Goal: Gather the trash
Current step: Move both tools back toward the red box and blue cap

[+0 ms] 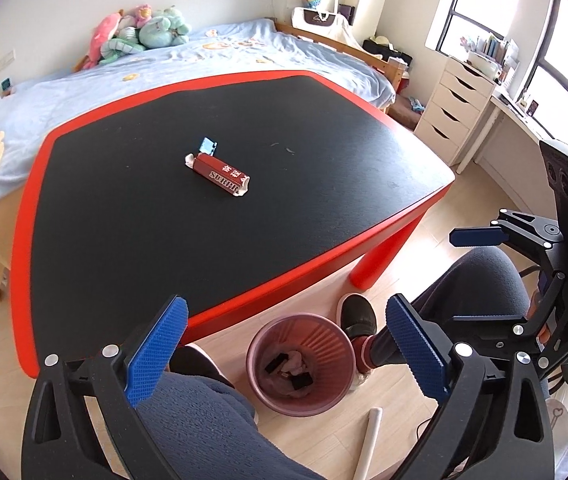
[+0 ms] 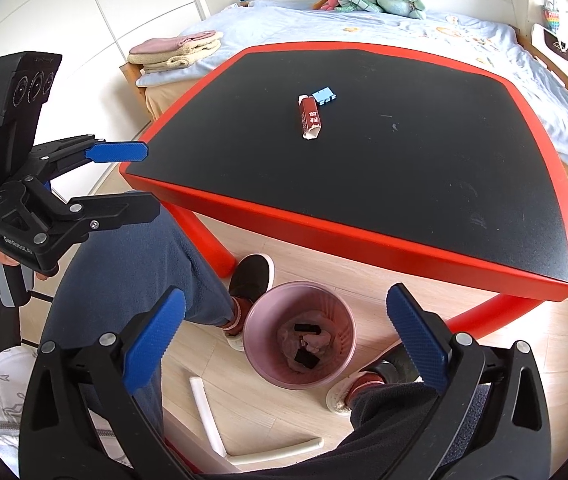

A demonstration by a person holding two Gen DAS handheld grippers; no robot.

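Red carton (image 1: 217,173) on table (image 1: 324,200) reads "SURPR".

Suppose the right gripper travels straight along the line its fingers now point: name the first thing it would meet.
Probably the pink waste bin on the floor: it sits between the open right gripper fingers, below the red table edge. Depth is unclear, so this is a judgement.

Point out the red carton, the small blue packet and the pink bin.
red carton (image 1: 218,174), left wrist view, printed side face
small blue packet (image 2: 324,97), right wrist view, top face
pink bin (image 2: 262,312), right wrist view, inner wall
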